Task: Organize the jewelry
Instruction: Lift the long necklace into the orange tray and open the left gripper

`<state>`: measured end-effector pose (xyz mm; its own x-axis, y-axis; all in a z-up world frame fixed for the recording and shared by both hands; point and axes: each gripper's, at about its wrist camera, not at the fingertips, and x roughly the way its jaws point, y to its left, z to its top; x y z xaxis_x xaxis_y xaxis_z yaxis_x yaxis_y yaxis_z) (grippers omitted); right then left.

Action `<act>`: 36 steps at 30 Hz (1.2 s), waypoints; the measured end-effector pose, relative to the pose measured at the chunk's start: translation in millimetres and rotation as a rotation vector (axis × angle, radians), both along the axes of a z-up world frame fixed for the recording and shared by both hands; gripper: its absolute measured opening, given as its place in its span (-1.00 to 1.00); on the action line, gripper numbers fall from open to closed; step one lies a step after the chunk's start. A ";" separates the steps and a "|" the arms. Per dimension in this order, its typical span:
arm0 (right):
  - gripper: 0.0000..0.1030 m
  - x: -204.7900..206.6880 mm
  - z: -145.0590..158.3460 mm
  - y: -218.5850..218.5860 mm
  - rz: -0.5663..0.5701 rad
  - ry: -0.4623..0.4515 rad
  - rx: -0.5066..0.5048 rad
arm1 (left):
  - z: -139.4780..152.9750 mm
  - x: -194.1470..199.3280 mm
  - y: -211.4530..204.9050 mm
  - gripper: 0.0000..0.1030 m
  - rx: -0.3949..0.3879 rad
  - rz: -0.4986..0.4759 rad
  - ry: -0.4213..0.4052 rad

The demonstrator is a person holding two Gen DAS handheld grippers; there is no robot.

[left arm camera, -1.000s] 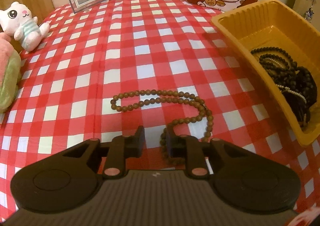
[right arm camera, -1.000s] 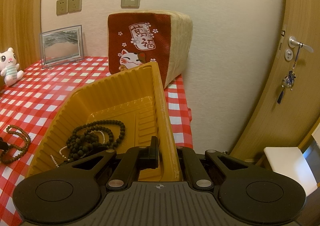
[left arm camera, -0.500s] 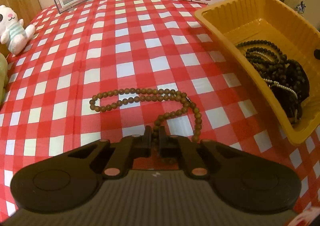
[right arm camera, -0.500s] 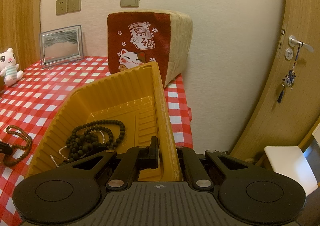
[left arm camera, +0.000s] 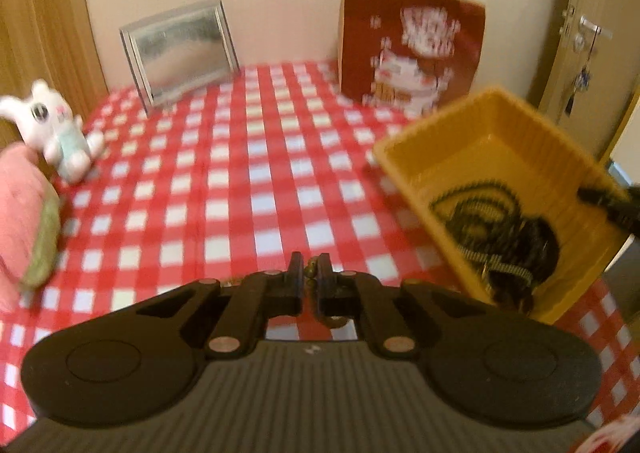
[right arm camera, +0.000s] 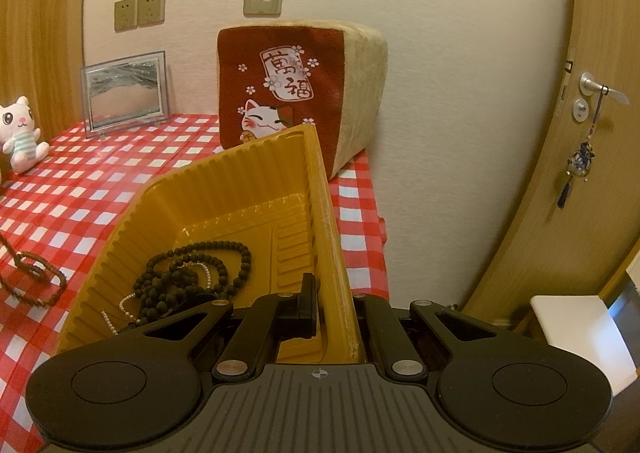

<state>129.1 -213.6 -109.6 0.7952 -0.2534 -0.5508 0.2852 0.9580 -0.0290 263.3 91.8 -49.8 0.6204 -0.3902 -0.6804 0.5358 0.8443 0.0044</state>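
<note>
My left gripper [left arm camera: 311,269] is shut on the brown bead necklace [left arm camera: 312,273]. A few beads show between its pads and a loop hangs just under them, while the rest is hidden below the gripper. In the right wrist view the brown necklace [right arm camera: 37,277] trails on the checked cloth, with one strand rising off to the left. My right gripper [right arm camera: 333,295] is shut on the right wall of the yellow tray [right arm camera: 240,189], tilting it up. Dark bead strings [right arm camera: 188,277] and a thin white one lie inside the yellow tray [left arm camera: 480,121].
A red lucky-cat cushion [right arm camera: 288,93] and a framed picture [right arm camera: 124,89] stand against the back wall. A white plush cat [right arm camera: 20,133] and a pink plush [left arm camera: 20,213] sit at the left. The table edge, a door [right arm camera: 592,133] and a white seat [right arm camera: 580,325] lie to the right.
The left gripper shut on the brown necklace and rose with it, its view swinging up toward the wall. The necklace's strand now lifts off the cloth. The right gripper and tray kept still.
</note>
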 end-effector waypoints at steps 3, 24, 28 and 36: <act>-0.92 0.1 0.4 0.4 0.003 -0.002 0.001 | 24.0 -1.9 2.2 -0.90 -0.021 -0.002 -0.048; -0.92 1.7 1.5 1.0 0.005 -0.015 0.006 | 137.2 -20.4 -21.0 -0.90 -0.148 -0.144 -0.234; -0.92 1.9 1.0 0.5 0.005 -0.016 0.009 | 151.7 -25.7 -45.4 -0.90 -0.188 -0.219 -0.273; -0.92 2.1 1.5 0.8 0.007 -0.022 0.016 | 144.0 -10.8 -99.8 -0.90 -0.257 -0.309 -0.239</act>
